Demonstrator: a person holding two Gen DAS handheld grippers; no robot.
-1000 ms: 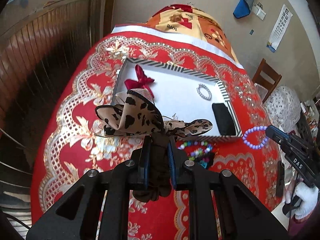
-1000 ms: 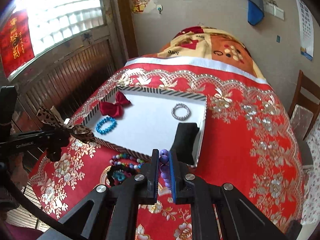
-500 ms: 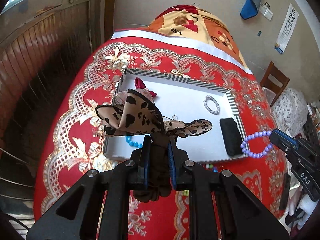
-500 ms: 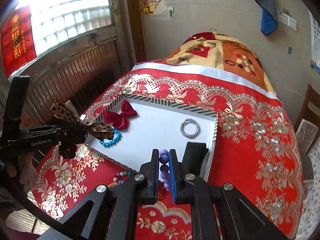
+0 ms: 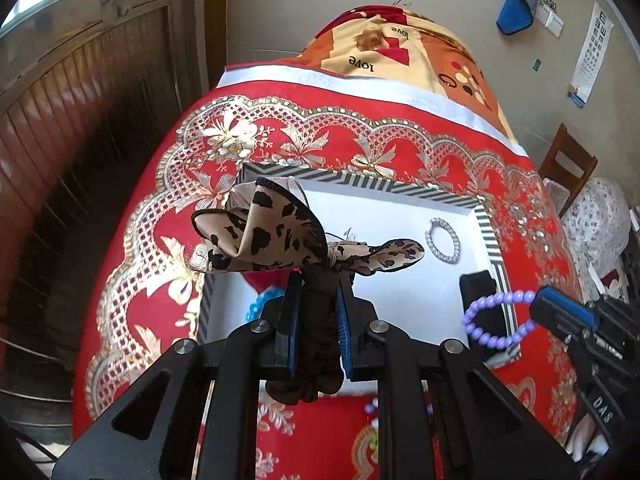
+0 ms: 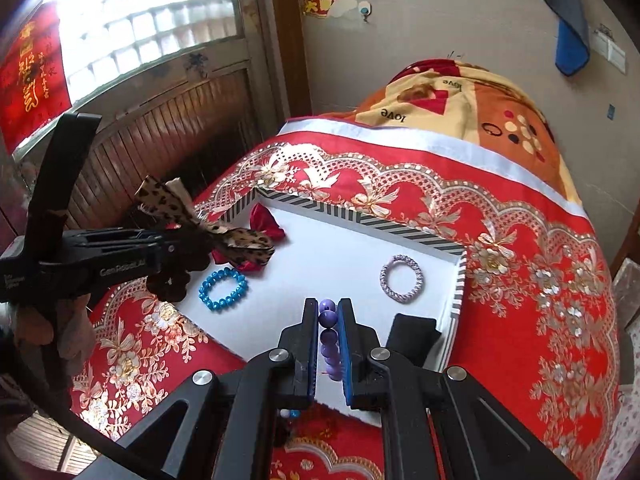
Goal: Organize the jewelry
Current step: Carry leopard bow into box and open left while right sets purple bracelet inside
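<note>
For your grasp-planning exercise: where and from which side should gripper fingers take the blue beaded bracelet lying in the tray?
The blue beaded bracelet lies flat on the white striped-rim tray, so probably come from above, one finger inside the ring and one outside, pinching its near arc, away from the red bow.

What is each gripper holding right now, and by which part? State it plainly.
The left gripper is shut on the leopard-print bow scrunchie, pinching its dark brown band. The right gripper is shut on the purple bead bracelet, pinching a run of its beads.

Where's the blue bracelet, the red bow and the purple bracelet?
blue bracelet (image 6: 223,288): right wrist view, on its bead ring's near side.
red bow (image 6: 267,222): right wrist view, on its upper loop.
purple bracelet (image 5: 496,322): left wrist view, on the beads at the loop's left.
</note>
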